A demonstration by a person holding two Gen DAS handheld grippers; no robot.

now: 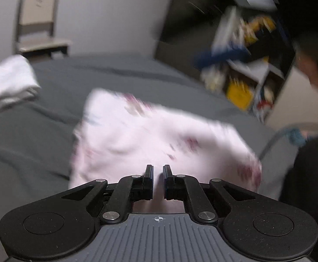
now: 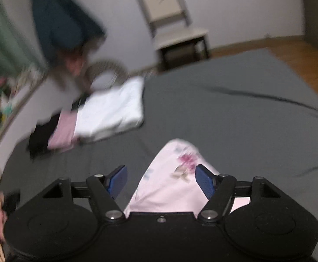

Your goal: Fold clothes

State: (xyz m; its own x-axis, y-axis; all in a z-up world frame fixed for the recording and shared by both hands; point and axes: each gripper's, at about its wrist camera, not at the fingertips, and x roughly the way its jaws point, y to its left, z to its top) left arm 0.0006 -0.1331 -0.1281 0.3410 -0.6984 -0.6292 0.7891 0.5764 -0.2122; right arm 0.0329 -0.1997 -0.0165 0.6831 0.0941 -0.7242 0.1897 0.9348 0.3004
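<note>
Left wrist view: left gripper is pinching the pink floral garment over the grey bed, likely lifting to fold; right gripper is hanging spread around the garment's other end.

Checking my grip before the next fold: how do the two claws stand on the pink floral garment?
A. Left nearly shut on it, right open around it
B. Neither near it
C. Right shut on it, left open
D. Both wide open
A: the left claw pinches the pink floral garment through a narrow gap, while the right claw stands wide open with cloth between its blue pads.
</note>
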